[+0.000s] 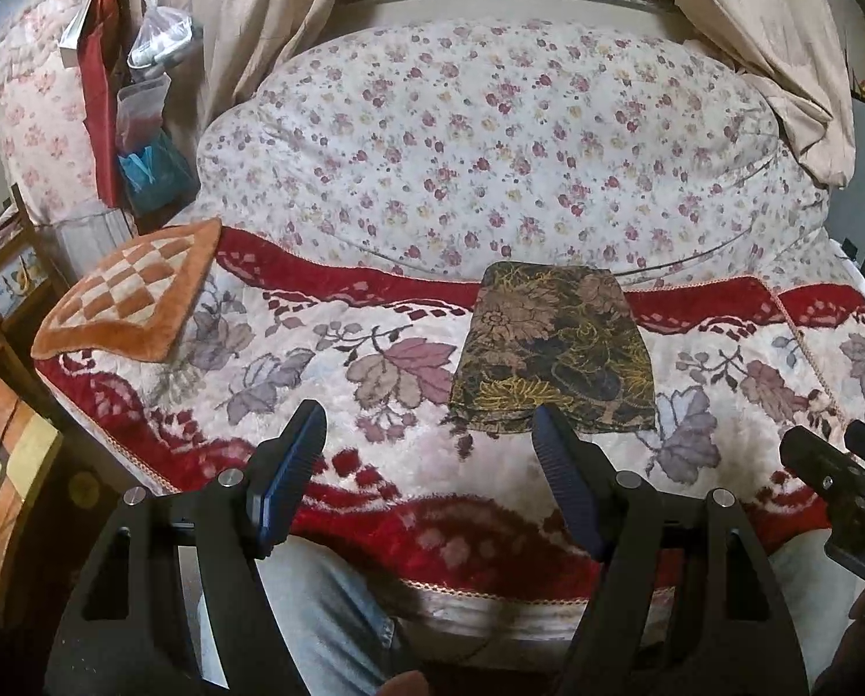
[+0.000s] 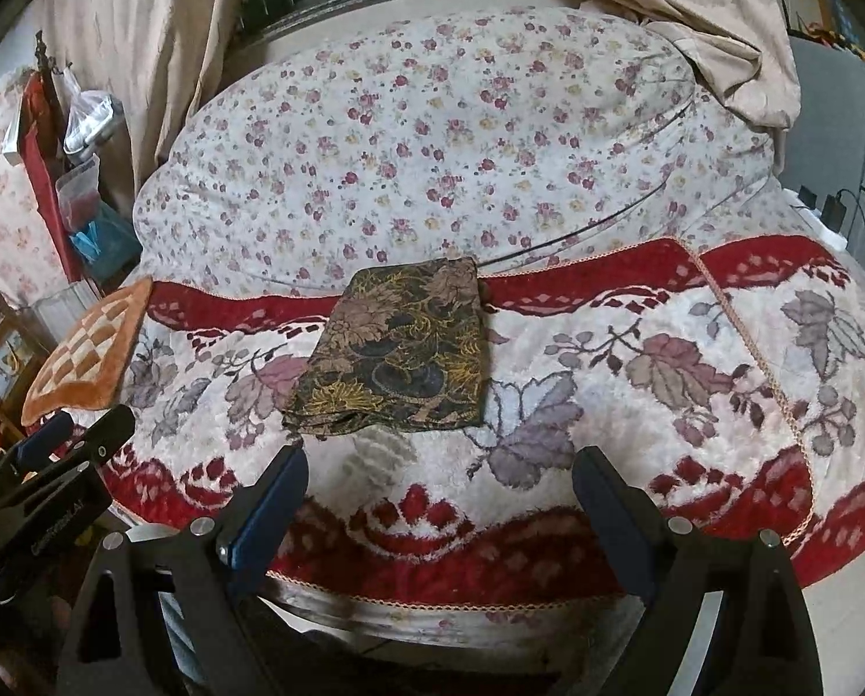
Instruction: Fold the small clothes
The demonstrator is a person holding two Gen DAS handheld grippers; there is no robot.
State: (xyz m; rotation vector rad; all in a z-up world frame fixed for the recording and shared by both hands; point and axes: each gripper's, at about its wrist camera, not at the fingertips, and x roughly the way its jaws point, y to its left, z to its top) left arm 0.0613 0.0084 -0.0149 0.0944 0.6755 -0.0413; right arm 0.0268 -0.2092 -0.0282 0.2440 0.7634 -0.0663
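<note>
A bed fills the room, spread with a red-and-white blanket (image 1: 374, 348) patterned with leaves, a flowered quilt (image 1: 490, 145) heaped behind it under beige curtains (image 1: 246, 17) and a window. On the blanket lies a dark cloth (image 1: 554, 348) with gold and pink flowers, folded into a neat rectangle, its far edge touching the quilt and the blanket's red border. The left gripper (image 1: 429, 478) hangs above the near edge of the bed with its blue-padded fingers spread wide and nothing between them, short of the cloth. The right gripper (image 2: 441, 507) is likewise released and bare, its fingers wide apart just in front of the cloth's near edge. An orange-and-white checkered mat (image 1: 127, 293) rests at the blanket's left corner, well apart from the cloth. Bags (image 1: 154, 40) hang beside the curtain at far left.
</note>
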